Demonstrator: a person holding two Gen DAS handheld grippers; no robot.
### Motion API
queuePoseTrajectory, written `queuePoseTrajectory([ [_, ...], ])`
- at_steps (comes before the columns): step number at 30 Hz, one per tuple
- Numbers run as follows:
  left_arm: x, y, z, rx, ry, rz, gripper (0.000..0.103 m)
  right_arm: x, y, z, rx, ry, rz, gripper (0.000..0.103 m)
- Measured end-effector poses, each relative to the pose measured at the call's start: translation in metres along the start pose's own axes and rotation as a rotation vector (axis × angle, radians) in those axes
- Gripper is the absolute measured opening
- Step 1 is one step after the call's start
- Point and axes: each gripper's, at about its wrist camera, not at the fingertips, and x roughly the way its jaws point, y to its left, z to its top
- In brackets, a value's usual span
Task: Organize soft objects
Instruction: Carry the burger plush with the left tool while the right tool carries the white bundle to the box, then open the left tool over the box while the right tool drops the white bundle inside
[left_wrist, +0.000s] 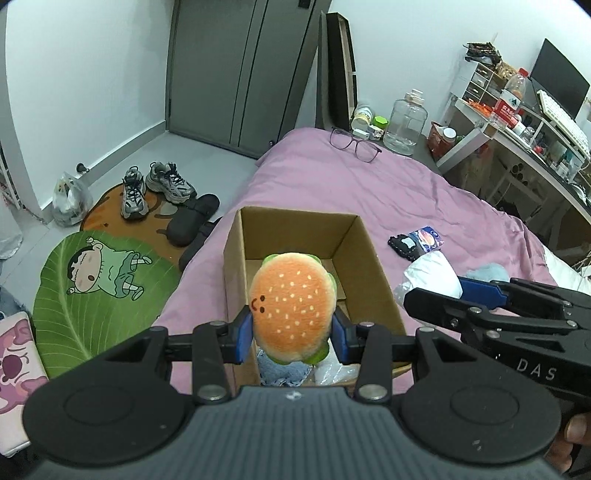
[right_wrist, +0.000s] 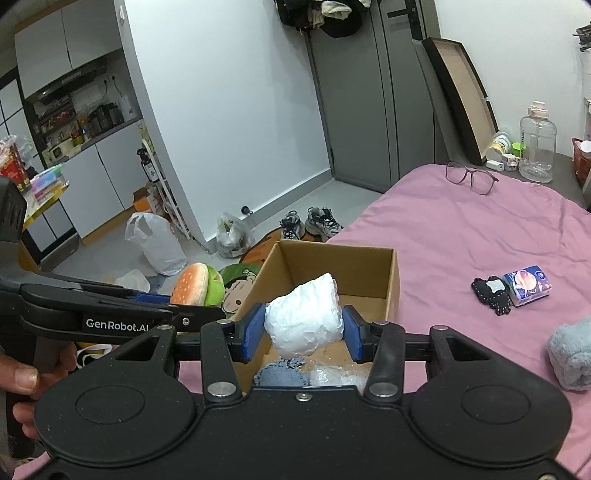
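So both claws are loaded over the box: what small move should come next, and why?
Probably lower the left claw a little and let go. Its burger plush hangs over the cardboard box, which already holds a blue cloth with room beside it. The right claw, gripping the white bundle, is also above the box and can follow.

Blue cloth (left_wrist: 282, 373) in box (left_wrist: 236, 258) mostly hidden behind burger plush (left_wrist: 291, 306), fluffy blue bundle (right_wrist: 570, 354) cut off at frame edge

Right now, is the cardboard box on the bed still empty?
No. The cardboard box already holds a blue cloth at its near end.
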Motion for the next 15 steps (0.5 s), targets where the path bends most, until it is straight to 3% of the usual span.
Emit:
queuePoseTrajectory([
  [15,0.053,0.016,0.002,-0.076,0.044,-0.073,0.042,0.04,-0.007,0.001,0.01,0.062,-0.03,0.045],
])
